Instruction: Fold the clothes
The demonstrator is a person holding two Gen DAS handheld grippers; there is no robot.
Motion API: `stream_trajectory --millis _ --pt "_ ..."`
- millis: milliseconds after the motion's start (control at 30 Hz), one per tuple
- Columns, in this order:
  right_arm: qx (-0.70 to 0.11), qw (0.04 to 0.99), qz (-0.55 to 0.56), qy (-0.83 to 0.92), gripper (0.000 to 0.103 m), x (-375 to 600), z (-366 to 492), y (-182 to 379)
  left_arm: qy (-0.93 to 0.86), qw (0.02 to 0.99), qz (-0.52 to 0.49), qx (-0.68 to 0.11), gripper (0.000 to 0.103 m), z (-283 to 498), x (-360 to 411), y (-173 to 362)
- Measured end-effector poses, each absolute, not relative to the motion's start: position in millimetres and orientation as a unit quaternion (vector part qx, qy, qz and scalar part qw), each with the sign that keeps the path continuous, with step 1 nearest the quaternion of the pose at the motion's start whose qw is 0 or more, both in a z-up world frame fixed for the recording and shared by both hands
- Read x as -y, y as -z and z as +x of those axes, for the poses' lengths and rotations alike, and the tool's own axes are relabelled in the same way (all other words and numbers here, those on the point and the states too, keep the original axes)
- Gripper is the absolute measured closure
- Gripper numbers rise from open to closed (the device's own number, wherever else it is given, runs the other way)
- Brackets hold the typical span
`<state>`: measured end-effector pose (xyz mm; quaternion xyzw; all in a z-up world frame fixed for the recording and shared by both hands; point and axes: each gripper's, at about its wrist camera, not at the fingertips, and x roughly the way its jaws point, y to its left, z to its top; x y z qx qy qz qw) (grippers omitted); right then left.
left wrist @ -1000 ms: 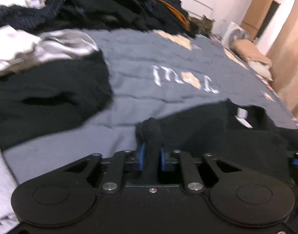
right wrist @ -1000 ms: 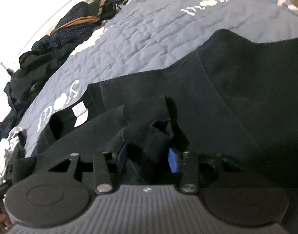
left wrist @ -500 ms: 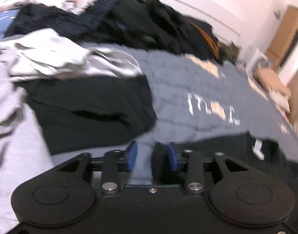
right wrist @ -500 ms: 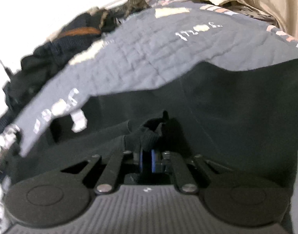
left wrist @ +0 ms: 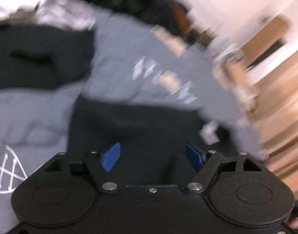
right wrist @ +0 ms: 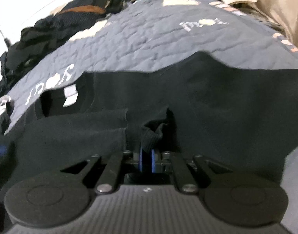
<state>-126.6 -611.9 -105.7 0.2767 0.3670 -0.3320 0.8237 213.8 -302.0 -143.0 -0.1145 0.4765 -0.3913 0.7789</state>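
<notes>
plainly the black garment (right wrist: 217,105) spread on the grey quilt (right wrist: 141,39) is soft, light and floppy – right gripper (right wrist: 147,157) clenches its ribbed cuff, a sound hold, while left gripper (left wrist: 152,156) opens, seemingly empty in the blur

A bedroom in a home: a grey-blue quilted bedspread (right wrist: 141,39) with pale lettering is covering a bed, a heap of dark crumpled clothes (right wrist: 51,27) is lying along its far edge, and what may be beige curtains (right wrist: 285,9) are hanging beside it.
</notes>
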Motion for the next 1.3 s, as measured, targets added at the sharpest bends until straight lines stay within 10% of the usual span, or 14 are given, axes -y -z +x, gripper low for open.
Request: stream_trajectory --millis 567,1300 --pt "-0.342 0.819 0.250 0.386 0.072 632.7 -158.2 78.5 0.421 0.813 -0.138 -0.379 0.020 99.0 265.4 41.5" --pt "-0.359 0.816 0.243 0.382 0.065 650.7 -133.8 124.3 0.451 0.804 -0.108 -0.371 0.017 -9.9 293.2 88.2"
